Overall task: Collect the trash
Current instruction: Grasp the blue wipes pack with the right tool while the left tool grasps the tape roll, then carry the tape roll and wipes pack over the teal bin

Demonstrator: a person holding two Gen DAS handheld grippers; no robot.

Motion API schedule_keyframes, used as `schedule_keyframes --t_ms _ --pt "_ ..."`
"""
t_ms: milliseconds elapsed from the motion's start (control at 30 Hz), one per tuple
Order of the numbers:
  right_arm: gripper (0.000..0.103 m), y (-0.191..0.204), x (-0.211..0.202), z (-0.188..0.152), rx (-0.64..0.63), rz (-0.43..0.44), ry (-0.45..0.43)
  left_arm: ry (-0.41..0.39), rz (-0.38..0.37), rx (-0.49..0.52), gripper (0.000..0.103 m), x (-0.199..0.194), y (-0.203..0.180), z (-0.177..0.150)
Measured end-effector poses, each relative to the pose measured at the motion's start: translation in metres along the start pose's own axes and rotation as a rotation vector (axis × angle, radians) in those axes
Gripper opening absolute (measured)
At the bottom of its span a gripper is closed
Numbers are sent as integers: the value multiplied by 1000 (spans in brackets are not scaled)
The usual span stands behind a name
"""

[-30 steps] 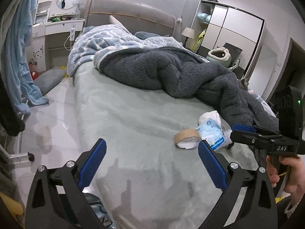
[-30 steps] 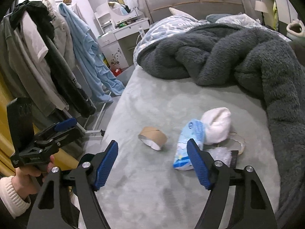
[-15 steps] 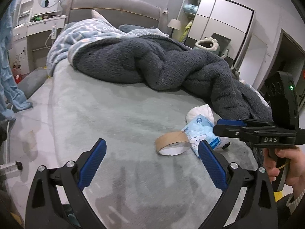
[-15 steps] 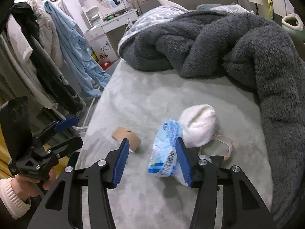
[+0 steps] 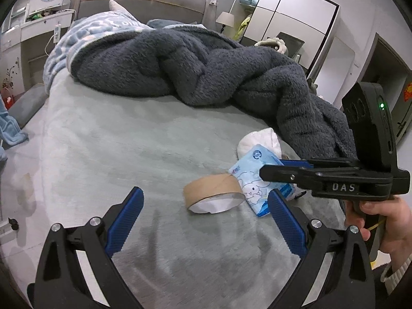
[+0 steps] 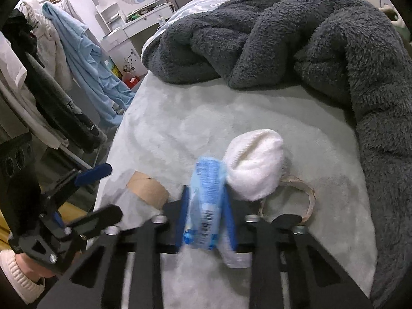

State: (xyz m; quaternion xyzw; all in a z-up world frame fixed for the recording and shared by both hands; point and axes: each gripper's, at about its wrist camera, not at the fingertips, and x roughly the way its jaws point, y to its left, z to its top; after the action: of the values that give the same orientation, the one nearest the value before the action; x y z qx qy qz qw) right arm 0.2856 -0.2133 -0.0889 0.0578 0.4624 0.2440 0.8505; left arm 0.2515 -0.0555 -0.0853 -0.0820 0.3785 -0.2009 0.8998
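Note:
A blue tissue pack [image 6: 206, 200] lies on the grey bed sheet [image 6: 200, 128], and my right gripper [image 6: 204, 200] is shut on it; the pack also shows in the left wrist view [image 5: 257, 182]. A brown cardboard tape roll [image 5: 213, 193] lies just left of the pack, and shows in the right wrist view [image 6: 148, 189] too. A white balled sock [image 6: 255, 164] touches the pack's far side. A thin tape ring [image 6: 306, 198] lies beside the sock. My left gripper [image 5: 203, 213] is open and empty, just short of the roll.
A dark grey fleece blanket [image 5: 206, 67] is heaped across the far and right side of the bed. Clothes hang on a rack [image 6: 51, 77] left of the bed. A wardrobe [image 5: 283, 13] stands at the back right.
My right gripper moved forward and closed its jaws on the tissue pack. My left gripper moved closer to the cardboard roll and stayed open.

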Motion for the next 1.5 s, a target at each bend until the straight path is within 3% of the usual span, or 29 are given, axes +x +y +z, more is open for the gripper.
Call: schedule_keyframes --t_ms 167,400,600,767,1200,1500 --pt "9 1 -11 1 3 17 -28 29 1 -4 98 15 -5 -1" --pt "9 3 -45 9 19 97 -137 41 22 -12 96 24 -8 -3" --pt "9 2 -61 10 34 126 -185 62 45 -10 82 33 -12 -2" --pt "9 6 -67 10 29 127 -200 82 47 -22 61 40 -14 -2" --pt "9 32 -81 -6 40 124 -224 47 79 -4 60 2 -21 -10" --pt "9 63 -86 -20 10 119 -215 41 145 -4 60 -37 -15 -29"
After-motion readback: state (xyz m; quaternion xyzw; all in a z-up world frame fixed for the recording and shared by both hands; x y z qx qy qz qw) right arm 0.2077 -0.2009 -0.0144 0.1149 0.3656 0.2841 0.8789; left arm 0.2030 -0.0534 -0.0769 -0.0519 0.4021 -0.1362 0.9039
